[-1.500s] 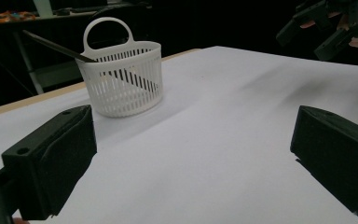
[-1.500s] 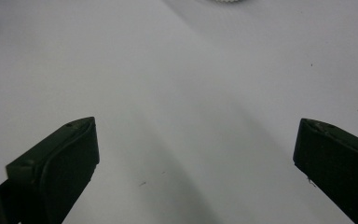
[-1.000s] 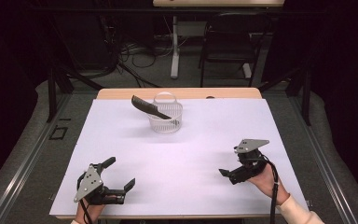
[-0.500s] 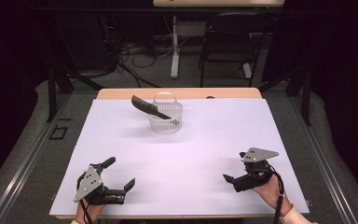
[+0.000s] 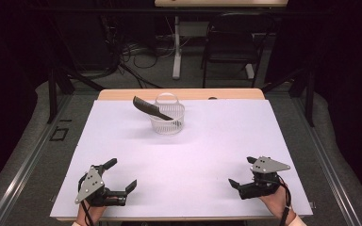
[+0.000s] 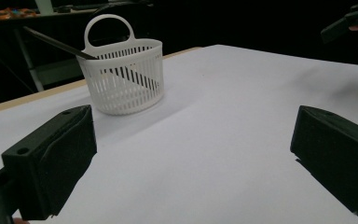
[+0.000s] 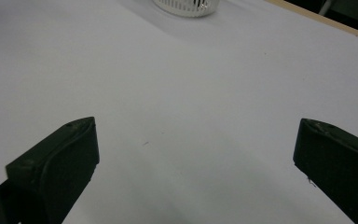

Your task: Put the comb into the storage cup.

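Both my grippers, L [image 5: 121, 175] & R [image 5: 241, 171], sit empty w/ jaws wide at near table [image 5: 207, 141] edge, parked. Comb [image 5: 151, 109] leans in white basket [image 5: 168, 118] far-center, prob. stowed.

White slatted basket [image 5: 168, 118] upright at table's far side, black comb [image 5: 151, 108] leaning inside

Matt white sheet [image 5: 207, 150] smooth over a pale wood table [image 5: 122, 94], slatted white plastic basket [image 5: 168, 117] faintly glossy, dark matt comb [image 5: 148, 107] in it, matt black gripper jaws, dull grey metal-looking plate [image 5: 269, 165]
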Demonstrator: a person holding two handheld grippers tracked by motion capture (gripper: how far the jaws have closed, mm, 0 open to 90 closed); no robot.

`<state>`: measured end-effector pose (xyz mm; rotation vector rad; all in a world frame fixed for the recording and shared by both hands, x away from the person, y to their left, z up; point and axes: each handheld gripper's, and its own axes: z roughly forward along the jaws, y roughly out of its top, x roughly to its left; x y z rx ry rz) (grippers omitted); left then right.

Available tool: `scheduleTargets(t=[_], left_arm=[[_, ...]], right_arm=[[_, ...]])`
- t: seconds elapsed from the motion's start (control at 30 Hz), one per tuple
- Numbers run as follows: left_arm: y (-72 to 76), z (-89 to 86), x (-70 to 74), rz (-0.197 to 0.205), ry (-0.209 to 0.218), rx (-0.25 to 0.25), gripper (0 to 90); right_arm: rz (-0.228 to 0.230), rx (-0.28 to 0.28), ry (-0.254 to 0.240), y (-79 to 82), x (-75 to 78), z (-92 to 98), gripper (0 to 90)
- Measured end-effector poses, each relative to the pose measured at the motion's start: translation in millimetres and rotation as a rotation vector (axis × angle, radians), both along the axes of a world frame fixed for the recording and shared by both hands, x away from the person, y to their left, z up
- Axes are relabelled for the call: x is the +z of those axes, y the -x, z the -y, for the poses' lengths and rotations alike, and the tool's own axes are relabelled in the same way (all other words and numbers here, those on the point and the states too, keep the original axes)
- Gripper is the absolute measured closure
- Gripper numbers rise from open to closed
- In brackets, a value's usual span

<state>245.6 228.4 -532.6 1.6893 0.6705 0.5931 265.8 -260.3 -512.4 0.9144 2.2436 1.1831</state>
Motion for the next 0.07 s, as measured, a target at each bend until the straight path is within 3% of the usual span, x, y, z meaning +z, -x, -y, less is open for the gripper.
scheduleTargets(t=[0.07], left_arm=[[-0.3,-0.3,-0.1,-0.002,-0.001,-0.001,0.4]], right_arm=[[0.002,0.000,-0.017,0.9,-0.6,1.3,0.0]])
